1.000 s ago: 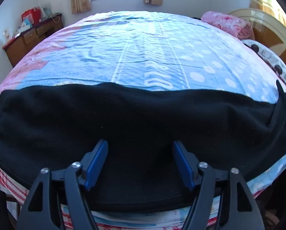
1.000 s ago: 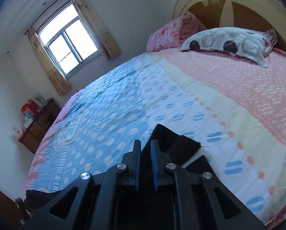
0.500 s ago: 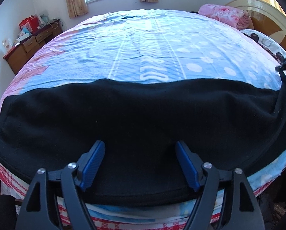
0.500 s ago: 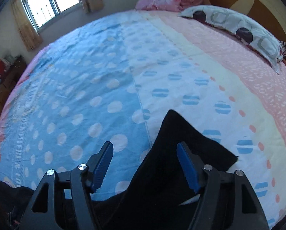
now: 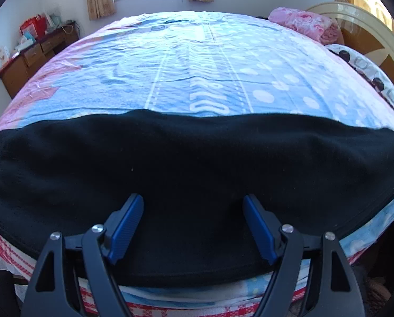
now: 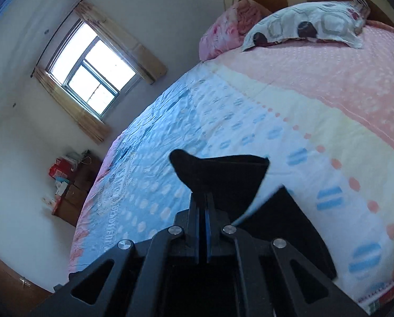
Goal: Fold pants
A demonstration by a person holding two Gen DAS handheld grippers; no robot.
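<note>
Black pants [image 5: 197,163] lie spread across the near edge of the bed, running from left to right in the left wrist view. My left gripper [image 5: 193,211] is open, its blue pads just above the pants' middle, holding nothing. My right gripper [image 6: 202,200] is shut on a corner of the pants [image 6: 223,174] and holds it lifted above the bed; the cloth sticks up past the fingertips and more of it hangs down at the right.
The bed [image 5: 202,60] has a blue, white and pink patterned sheet. A pillow [image 6: 308,26] and a pink folded blanket [image 6: 223,31] lie by the wooden headboard [image 5: 369,39]. A wooden dresser [image 5: 33,55] with boxes stands at the left wall under the window.
My right gripper, open over the pants' end half a second ago, has shut on the cloth and lifted it, tilting upward. My left gripper has stayed open and drawn slightly back.
</note>
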